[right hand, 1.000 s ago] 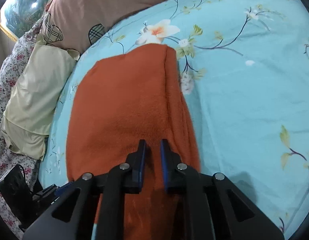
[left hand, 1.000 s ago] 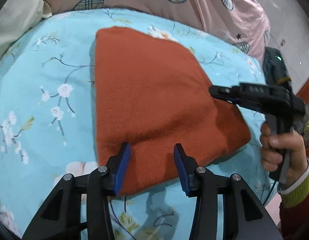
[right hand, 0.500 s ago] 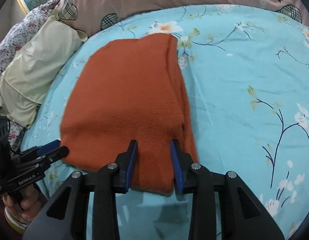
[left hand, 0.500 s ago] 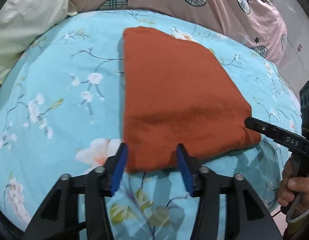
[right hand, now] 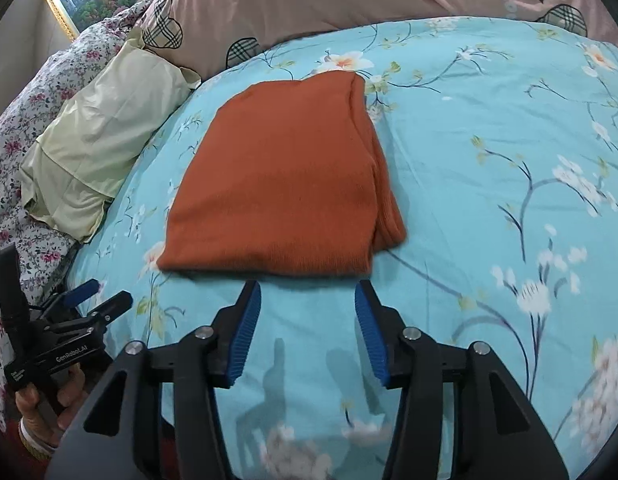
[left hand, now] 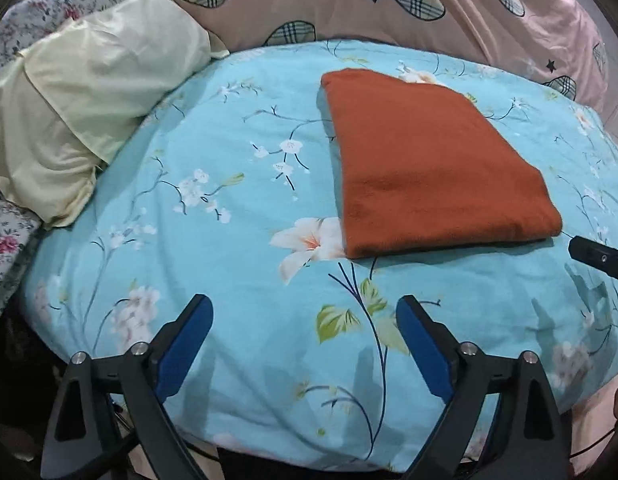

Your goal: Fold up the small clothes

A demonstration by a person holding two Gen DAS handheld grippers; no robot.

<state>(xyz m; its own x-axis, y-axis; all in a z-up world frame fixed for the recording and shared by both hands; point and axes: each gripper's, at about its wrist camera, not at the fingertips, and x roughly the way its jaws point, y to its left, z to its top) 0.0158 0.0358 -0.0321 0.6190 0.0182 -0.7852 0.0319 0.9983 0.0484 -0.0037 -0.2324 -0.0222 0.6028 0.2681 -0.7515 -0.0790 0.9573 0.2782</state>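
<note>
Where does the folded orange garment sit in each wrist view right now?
Left wrist: folded orange garment upper right of centre, on the blue floral sheet.
Right wrist: garment centre-left, just beyond the open right gripper.
Shared landmark: pale yellow pillow, left of the garment.

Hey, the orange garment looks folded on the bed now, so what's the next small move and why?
Probably draw both grippers clear of the bed. The orange garment lies folded flat on the blue floral sheet, and the left gripper and right gripper, jaws just opening, hold nothing.
</note>
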